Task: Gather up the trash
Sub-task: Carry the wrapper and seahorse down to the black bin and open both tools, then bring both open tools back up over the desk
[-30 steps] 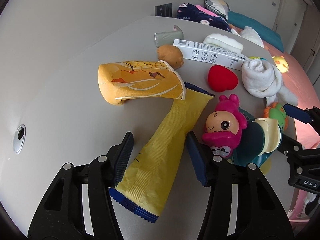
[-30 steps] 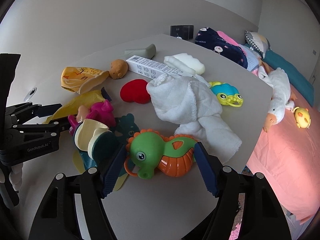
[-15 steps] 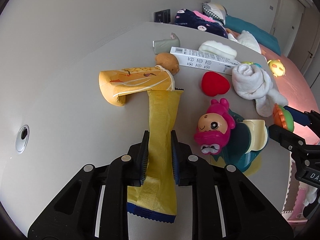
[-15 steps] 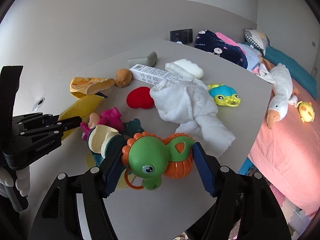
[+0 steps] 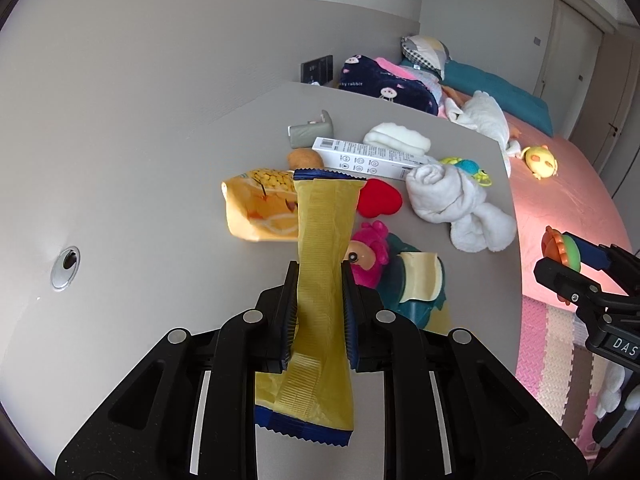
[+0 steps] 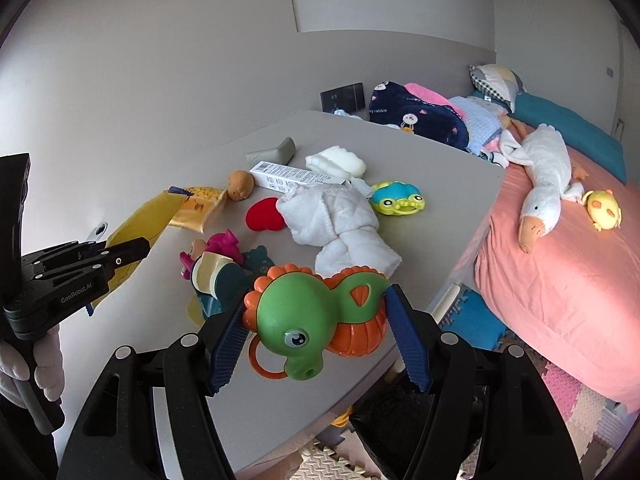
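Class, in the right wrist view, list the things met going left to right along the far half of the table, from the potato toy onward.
potato toy → red heart → white towel → blue-and-yellow frog toy

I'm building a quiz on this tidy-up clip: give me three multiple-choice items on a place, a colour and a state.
1. Where does the white box lie?
A. on the bed
B. on the table, behind the red heart
C. on the floor

2. What colour is the wrapper in the left gripper?
A. yellow with blue ends
B. green
C. white

3. How does the right gripper stand?
A. empty and wide open
B. shut on the towel
C. shut on the green toy

Answers:
1 B, it lies on the table past the heart.
2 A, yellow film with blue crimped ends.
3 C, both fingers press the toy's sides.
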Motion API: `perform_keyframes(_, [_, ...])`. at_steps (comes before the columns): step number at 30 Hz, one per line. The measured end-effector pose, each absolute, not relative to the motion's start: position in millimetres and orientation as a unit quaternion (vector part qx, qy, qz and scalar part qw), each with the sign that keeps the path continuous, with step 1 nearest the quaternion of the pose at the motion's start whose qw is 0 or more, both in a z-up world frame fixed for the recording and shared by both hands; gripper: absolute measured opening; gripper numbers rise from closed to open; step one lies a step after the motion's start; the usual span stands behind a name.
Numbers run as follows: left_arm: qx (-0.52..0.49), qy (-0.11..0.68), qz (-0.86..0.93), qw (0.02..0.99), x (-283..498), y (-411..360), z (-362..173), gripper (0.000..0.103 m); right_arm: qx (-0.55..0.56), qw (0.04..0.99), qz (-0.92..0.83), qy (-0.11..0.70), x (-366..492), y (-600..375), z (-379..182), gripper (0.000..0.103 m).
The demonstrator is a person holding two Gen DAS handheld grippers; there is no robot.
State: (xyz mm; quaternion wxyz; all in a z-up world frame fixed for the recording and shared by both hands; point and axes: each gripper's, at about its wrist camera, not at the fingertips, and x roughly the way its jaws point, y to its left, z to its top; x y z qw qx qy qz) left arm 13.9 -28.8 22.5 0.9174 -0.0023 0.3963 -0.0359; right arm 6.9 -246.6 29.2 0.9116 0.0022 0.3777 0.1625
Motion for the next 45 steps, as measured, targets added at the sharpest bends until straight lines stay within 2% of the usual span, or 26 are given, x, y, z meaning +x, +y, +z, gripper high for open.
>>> perform_keyframes(16, [0.035,0.392,-0.112,0.912,22.4,-124.4,35.5,0.019,0.034,0.926,0.100,0.363,-10.3,-327.7,39.6,0.068])
perform_keyframes(32, [0.071,0.413,-0.214,0.883,32.3,-230.1,21.3,0.019,0.077,0.926,0.014,0.369,-21.0,-413.1,32.0,0.068])
perform_keyframes(38, [0.083,0.430,-0.258,0.861,32.4,-268.1,9.0,0.020,0.125,0.917,-0.013,0.379,-22.1,-447.7,22.0,0.070])
perform_keyframes(39, [0.080,0.433,-0.270,0.856,32.8,-273.4,6.6,0.022,0.136,0.916,-0.020,0.378,-23.2,-453.8,21.7,0.080])
perform_keyframes(41, [0.071,0.437,-0.274,0.854,34.4,-280.8,2.5,0.060,0.149,0.920,-0.044,0.360,-29.1,-465.5,23.9,0.089])
perform_keyframes(42, [0.069,0.435,-0.268,0.857,35.0,-283.5,1.0,0.097,0.151,0.921,-0.050,0.355,-28.9,-470.3,25.4,0.089])
perform_keyframes(45, [0.082,0.429,-0.257,0.862,34.2,-288.1,-3.0,0.096,0.155,0.921,-0.070,0.350,-31.4,-483.5,26.9,0.089])
